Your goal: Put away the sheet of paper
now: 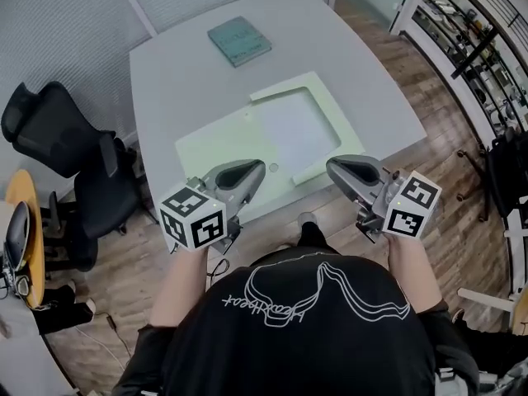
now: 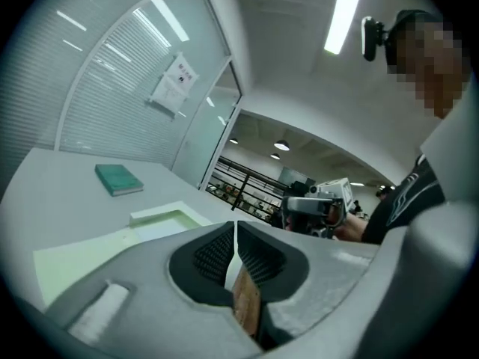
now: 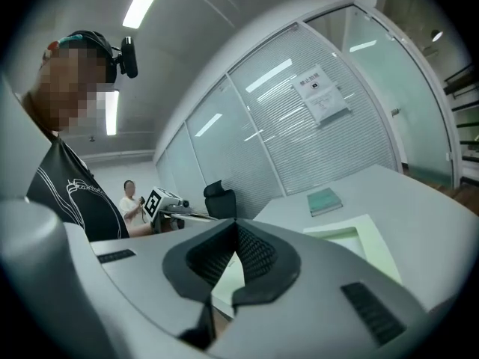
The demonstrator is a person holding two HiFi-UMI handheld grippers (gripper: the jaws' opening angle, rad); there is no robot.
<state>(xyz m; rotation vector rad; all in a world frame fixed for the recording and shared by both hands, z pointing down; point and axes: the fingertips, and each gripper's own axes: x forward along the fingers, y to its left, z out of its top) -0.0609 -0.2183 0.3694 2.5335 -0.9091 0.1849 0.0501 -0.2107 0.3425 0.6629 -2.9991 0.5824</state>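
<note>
A person in a black T-shirt holds two handheld grippers close to the chest, short of the near edge of the grey tabletop. The left gripper and the right gripper each have their jaws pressed together with nothing between them, as each gripper's own view shows. They point forward over the tabletop, apparently parked clear of the work rather than reaching for it.

The sheet of paper lies flat in the right half of a pale green folder, which is spread open on the tabletop just beyond the jaws. Two flaps lie turned outward at the far and near edges of that half, seemingly so the sheet can sit inside them. The folder is not yet closed, so the putting away looks unfinished.

Farther back and well apart, a teal book rests near the far edge. A black office chair stands beside the tabletop at left.
</note>
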